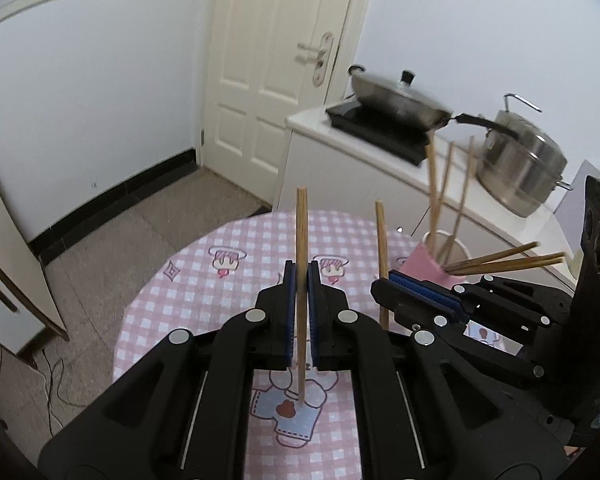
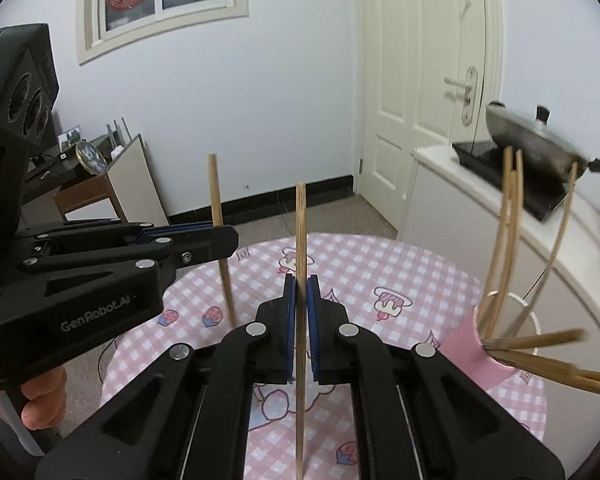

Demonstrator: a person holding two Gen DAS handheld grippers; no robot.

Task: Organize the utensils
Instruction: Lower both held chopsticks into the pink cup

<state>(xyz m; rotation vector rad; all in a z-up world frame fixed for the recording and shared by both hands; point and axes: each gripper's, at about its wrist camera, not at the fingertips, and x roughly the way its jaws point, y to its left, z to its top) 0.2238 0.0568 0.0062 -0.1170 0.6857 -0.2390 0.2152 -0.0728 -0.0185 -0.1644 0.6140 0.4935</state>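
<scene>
- Left gripper (image 1: 301, 276) is clamped on a chopstick (image 1: 301, 264), held upright above the pink checked tablecloth (image 1: 204, 276).
- Right gripper (image 2: 300, 286) is pinched tight on a second chopstick (image 2: 300, 300), also upright, over the same round table.
- The two grippers sit side by side, close together; each shows up in the other's camera.
- A pink-and-white cup (image 2: 486, 354) stands near the table's right edge, more chopsticks (image 2: 512, 216) fanning out of it, some upright, some leaning low over the rim.
- Behind, a lidded wok (image 1: 396, 98) sits on a black cooktop (image 1: 374, 132).
</scene>
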